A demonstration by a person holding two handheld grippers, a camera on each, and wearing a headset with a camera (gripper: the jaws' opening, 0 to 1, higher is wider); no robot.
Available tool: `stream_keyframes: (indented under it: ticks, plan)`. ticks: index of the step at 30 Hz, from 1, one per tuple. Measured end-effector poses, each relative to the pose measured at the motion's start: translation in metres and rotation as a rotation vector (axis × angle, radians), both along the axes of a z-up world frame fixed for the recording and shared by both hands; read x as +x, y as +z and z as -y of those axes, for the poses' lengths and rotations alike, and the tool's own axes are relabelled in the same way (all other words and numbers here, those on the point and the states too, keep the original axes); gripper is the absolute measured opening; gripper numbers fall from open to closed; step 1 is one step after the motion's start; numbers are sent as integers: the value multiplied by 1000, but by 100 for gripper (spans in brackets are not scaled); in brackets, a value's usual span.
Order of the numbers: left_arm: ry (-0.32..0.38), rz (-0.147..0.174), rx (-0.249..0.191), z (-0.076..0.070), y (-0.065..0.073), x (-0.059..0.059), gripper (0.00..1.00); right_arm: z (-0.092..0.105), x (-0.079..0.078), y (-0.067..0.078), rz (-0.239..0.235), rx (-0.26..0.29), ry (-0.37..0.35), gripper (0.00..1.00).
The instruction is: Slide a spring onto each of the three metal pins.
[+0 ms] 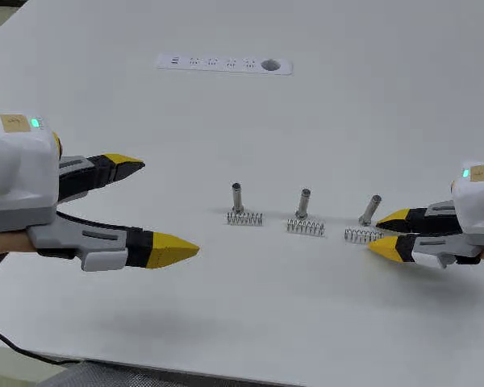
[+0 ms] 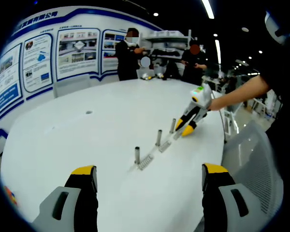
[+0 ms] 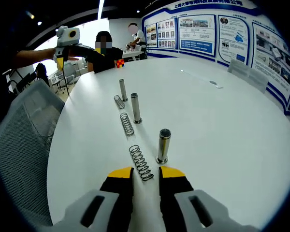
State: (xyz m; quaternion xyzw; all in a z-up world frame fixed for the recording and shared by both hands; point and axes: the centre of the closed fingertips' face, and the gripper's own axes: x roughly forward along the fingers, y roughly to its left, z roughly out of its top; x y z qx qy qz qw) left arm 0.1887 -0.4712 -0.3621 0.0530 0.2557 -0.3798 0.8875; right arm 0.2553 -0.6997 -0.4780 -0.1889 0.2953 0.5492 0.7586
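Observation:
Three metal pins stand upright in a row on the white table: left pin [image 1: 237,197], middle pin [image 1: 304,203], right pin [image 1: 371,210]. A spring lies flat in front of each: left spring [image 1: 244,218], middle spring [image 1: 306,228], right spring [image 1: 363,236]. My right gripper [image 1: 381,234] is low at the right spring's end, open by a narrow gap. In the right gripper view the spring [image 3: 140,162] reaches in between the yellow tips [image 3: 121,174], beside the nearest pin [image 3: 163,145]. My left gripper [image 1: 165,208] hovers wide open left of the row, holding nothing.
A white power strip [image 1: 224,63] lies flat at the table's far side. A grey mesh chair [image 3: 19,145] stands by the near edge. People stand beyond the table [image 2: 128,53]. A dark cable [image 1: 16,347] runs off the front left edge.

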Motion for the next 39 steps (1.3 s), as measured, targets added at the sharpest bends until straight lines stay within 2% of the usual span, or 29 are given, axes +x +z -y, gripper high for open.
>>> stream_keyframes:
  ticks: [4,6,10,16,24,31,39]
  plan:
    - [4,-5,4,0,-1,0,91,1,-3,-5,-9,-14,36,19]
    - [3,-7,6,1,-1,0,91,0,-4,-2,-10,-1,46,16]
    - [1,-8,7,2,-1,0,91,0,-6,-2,6,-9,84,13]
    - [-6,-6,8,5,0,0,91,1,-7,-3,14,-32,96,11]
    - [-19,1,6,8,1,-1,91,2,-14,-1,-1,-48,95,11]
    - [-39,17,-5,13,5,1,89,0,-19,23,28,-39,108,11]
    - [-93,66,-39,33,19,8,85,-14,-28,68,101,-23,179,11]
